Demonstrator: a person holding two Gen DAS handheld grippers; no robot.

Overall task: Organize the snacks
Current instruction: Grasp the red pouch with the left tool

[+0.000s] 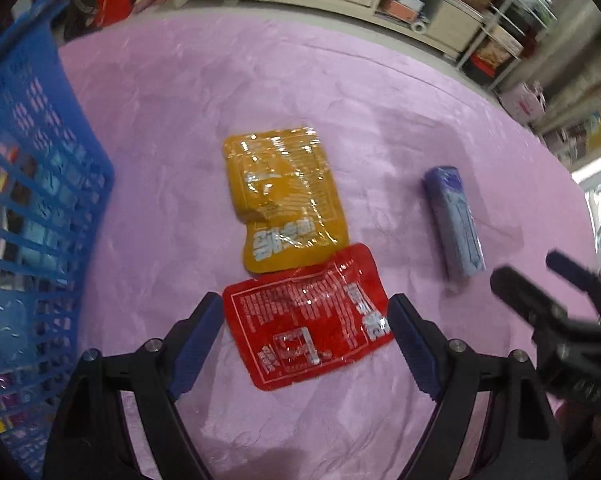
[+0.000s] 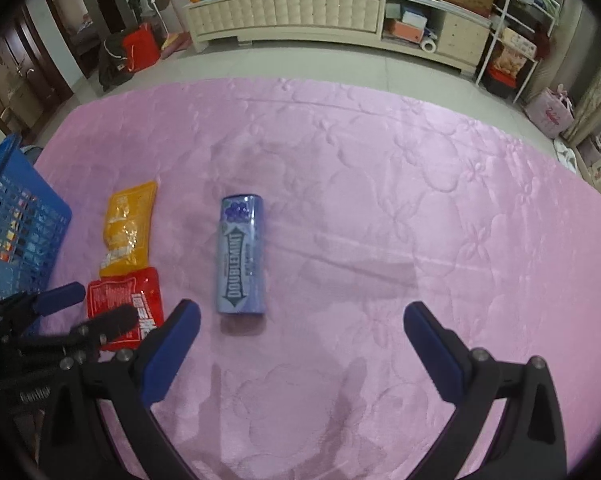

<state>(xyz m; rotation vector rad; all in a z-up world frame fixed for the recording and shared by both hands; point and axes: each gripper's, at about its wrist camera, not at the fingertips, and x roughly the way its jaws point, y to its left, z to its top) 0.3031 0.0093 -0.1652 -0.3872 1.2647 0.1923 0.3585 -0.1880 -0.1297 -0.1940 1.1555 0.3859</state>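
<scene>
A red snack pouch (image 1: 306,314) lies flat on the pink cloth, and my left gripper (image 1: 305,312) is open with one finger on each side of it. A yellow pouch (image 1: 282,196) lies just beyond it, touching its far edge. A blue Doublemint gum pack (image 2: 242,254) lies on the cloth ahead and left of my right gripper (image 2: 302,322), which is open and empty. The gum pack (image 1: 454,222) also shows to the right in the left wrist view, with the right gripper (image 1: 540,280) near it. The red pouch (image 2: 126,304) and yellow pouch (image 2: 128,228) show at left.
A blue slotted plastic basket (image 1: 32,216) holding several snacks stands at the left edge of the pink cloth (image 2: 380,200); it also shows in the right wrist view (image 2: 16,224). Beyond the cloth are a cream cabinet (image 2: 292,12) and cluttered shelves (image 2: 512,44).
</scene>
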